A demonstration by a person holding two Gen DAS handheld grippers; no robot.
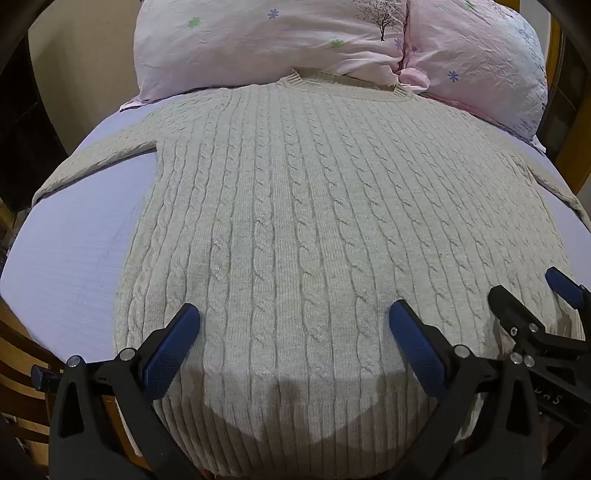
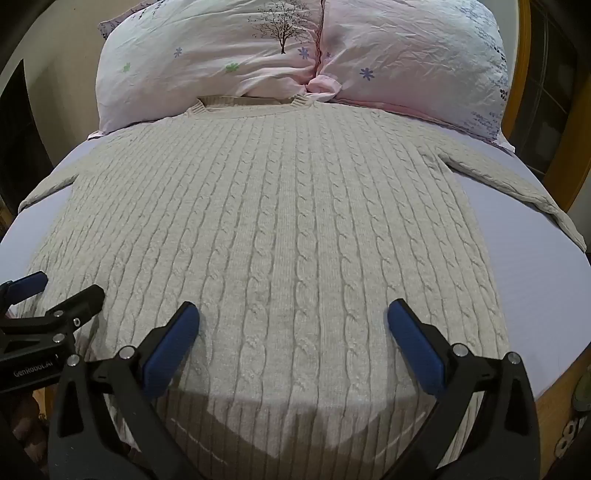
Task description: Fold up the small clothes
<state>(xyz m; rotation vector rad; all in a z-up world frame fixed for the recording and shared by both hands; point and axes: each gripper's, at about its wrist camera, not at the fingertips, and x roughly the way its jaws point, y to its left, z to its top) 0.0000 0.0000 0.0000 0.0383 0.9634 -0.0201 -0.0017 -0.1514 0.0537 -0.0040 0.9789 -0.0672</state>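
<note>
Left tool point(image 1: 293, 325) spread wide, gripping nothing, over sweater point(image 1: 295, 221) hem. Sweater flat on bed point(image 1: 74, 240), collar touching pillows point(image 1: 258, 44). Right tool point(image 2: 293, 325) likewise spread, empty; only its view shows the whole right sleeve point(image 2: 517, 184).

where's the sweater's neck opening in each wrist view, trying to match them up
Left wrist view: the neck opening is top centre, a little right of the middle, against the pink pillows.
Right wrist view: the neck opening is top centre, a little left of the middle.
Shared landmark: the tree print on the pillow, up and right of the opening in both.
</note>
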